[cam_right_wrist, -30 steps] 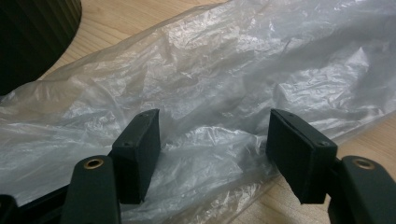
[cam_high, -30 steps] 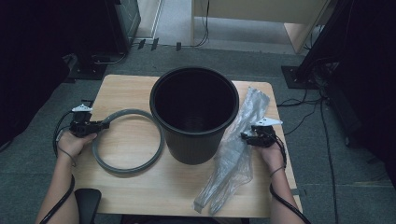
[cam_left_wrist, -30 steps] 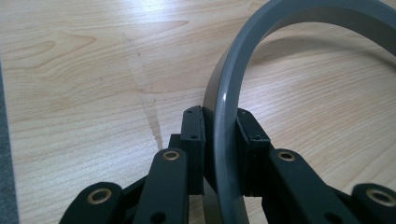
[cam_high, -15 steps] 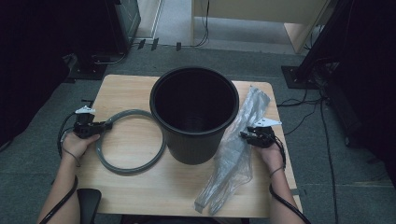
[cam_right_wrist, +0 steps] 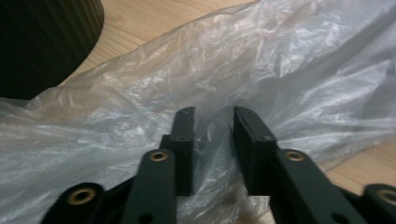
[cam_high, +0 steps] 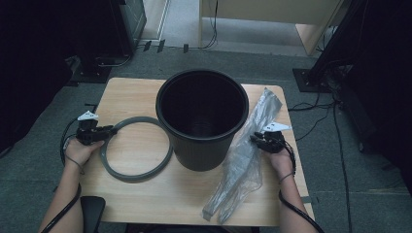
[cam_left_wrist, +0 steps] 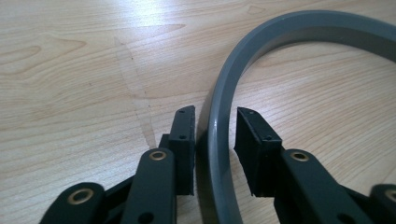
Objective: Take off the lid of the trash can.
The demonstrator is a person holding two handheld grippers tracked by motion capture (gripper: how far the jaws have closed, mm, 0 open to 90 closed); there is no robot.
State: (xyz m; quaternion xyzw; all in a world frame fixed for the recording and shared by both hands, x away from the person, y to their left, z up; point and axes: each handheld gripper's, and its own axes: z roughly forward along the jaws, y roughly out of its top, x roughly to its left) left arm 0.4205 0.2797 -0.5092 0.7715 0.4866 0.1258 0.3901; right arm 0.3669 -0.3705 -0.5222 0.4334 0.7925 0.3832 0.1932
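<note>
My left gripper [cam_left_wrist: 214, 140] had just been opening, jaws apart astride the grey ring [cam_left_wrist: 219, 135]; my right gripper [cam_right_wrist: 212, 140] had been closing, a fold of clear plastic bag [cam_right_wrist: 261, 70] between them, not yet clamped.

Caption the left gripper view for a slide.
Left gripper fingers straddling the grey ring on the wooden table, a gap visible at one side.
</note>
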